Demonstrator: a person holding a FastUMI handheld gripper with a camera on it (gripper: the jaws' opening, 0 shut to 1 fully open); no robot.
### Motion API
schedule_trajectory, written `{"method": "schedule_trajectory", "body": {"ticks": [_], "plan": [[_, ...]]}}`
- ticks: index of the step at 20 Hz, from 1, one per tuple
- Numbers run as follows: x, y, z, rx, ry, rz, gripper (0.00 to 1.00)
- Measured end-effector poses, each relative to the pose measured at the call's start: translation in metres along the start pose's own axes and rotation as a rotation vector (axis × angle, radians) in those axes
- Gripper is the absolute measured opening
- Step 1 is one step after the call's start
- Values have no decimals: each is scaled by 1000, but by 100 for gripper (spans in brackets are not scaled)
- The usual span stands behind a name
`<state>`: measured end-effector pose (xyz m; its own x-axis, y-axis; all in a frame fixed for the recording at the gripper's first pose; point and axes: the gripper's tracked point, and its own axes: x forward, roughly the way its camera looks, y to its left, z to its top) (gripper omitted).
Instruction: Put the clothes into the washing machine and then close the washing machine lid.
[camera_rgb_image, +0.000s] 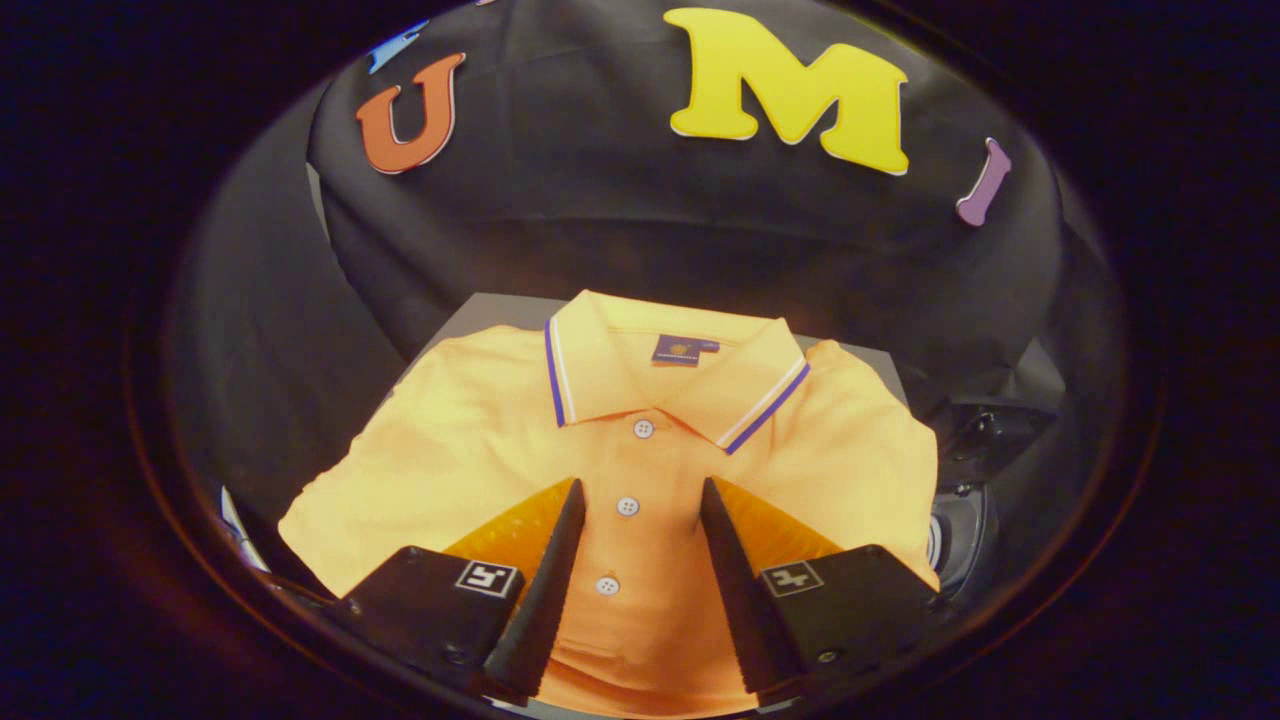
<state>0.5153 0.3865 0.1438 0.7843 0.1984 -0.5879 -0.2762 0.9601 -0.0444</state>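
The folded orange polo shirt (640, 470) lies flat on a grey surface (480, 312). The gripper (640, 500) hovers over its button placket, fingers wide apart and holding nothing. A shallow pinch may lift only one layer, so the shirt unfolds. The collar label (684, 349) is too small to read.

Black cloth wall (620, 210) behind; grey tabletop (480, 312) below; dim, warm light.

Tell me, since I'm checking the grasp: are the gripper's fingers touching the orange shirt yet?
Cannot tell. In the gripper view the open gripper straddles the orange shirt placket, but its height above the cloth is unclear.
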Motion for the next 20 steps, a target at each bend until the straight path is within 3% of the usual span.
{"method": "schedule_trajectory", "body": {"ticks": [1, 4, 5, 6, 7, 13, 20], "plan": [[3, 1, -1, -5, 7, 8, 70], [3, -2, 2, -12, 18, 33, 40], [7, -4, -2, -10, 10, 48, 35], [4, -4, 3, -9, 4, 66, 14], [3, -4, 5, -22, 6, 79, 10], [3, -6, 6, -25, -36, 160, 7], [-10, -22, 7, 17, -121, 318, 6]]}}
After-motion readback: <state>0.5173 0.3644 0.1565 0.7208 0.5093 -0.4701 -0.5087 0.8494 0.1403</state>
